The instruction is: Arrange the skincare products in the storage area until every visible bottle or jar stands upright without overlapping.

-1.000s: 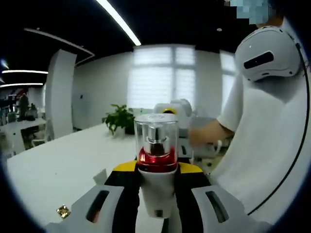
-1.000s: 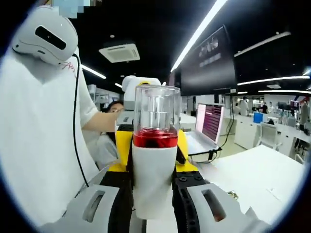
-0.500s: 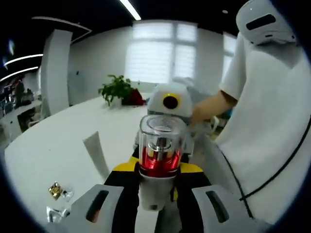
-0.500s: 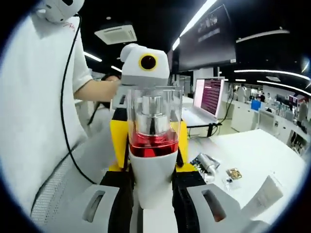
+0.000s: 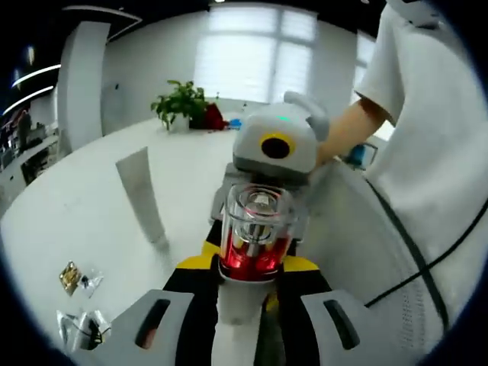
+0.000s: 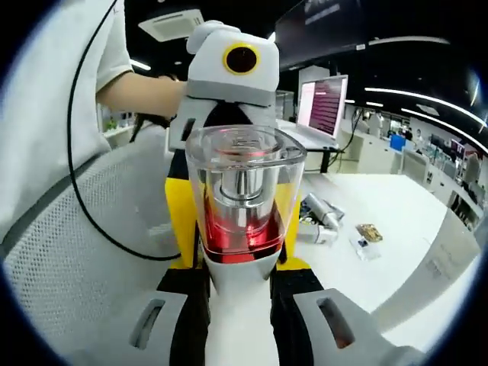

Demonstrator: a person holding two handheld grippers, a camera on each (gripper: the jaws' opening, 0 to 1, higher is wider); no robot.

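Note:
A white bottle [image 5: 255,229] with a red band and a clear cap stands upright between the jaws of my left gripper [image 5: 245,293], which is shut on it. Right behind it the white body of the right gripper [image 5: 276,145] faces me, its yellow jaw parts flanking the bottle. In the right gripper view the same kind of bottle [image 6: 244,206] sits clamped in my right gripper [image 6: 242,305]. The left gripper's white body [image 6: 232,65] looms just beyond it. Whether both hold one bottle I cannot tell.
A white tube [image 5: 141,194] stands on the white table [image 5: 69,213], with small sachets [image 5: 72,276] near its front. In the right gripper view lie a silvery packet [image 6: 320,213], a sachet [image 6: 370,231] and a tube [image 6: 438,267]. A person's shirt [image 5: 435,152] and a mesh chair [image 6: 76,252] are close.
Both views have tipped down towards the table, bringing tube and sachets into sight. The two grippers have come closer together. The bottle stays clamped.

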